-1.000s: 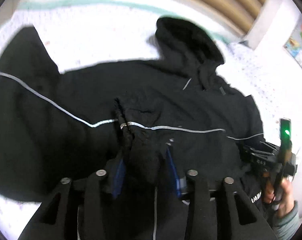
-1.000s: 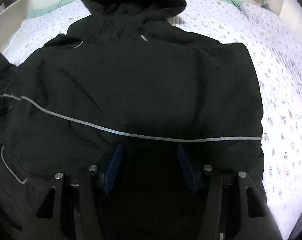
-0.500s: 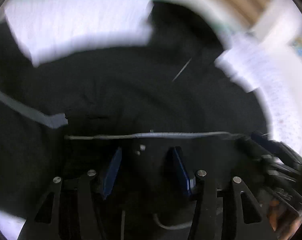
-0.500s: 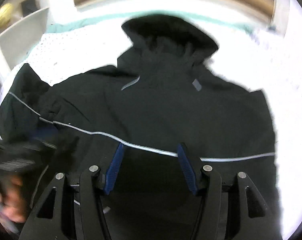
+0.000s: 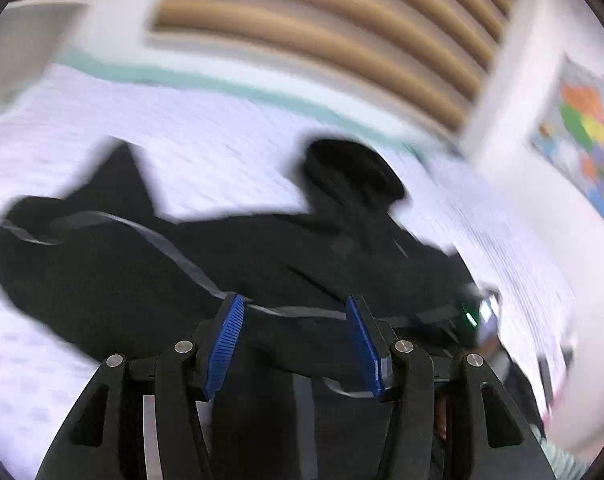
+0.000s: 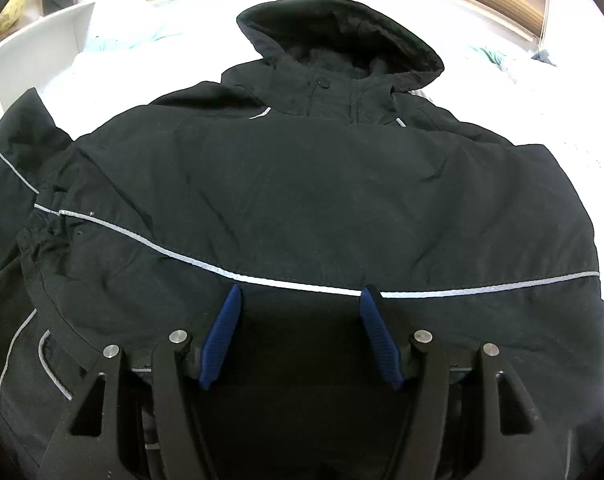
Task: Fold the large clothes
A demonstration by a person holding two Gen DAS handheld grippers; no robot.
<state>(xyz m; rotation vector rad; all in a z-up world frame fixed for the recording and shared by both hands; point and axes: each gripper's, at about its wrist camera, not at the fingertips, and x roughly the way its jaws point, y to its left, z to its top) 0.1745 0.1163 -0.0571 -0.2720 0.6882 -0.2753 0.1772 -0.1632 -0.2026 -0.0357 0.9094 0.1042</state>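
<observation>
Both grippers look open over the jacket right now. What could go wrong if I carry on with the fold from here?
1. The left sleeve lies bunched over the black jacket; it may slide back out if nothing pins it.
2. The hood still sticks out at the top, so the next fold could come out bulky or lopsided.
3. The left hand-held gripper view is badly blurred and the right hand-held gripper sits close beside it; they might collide.
</observation>
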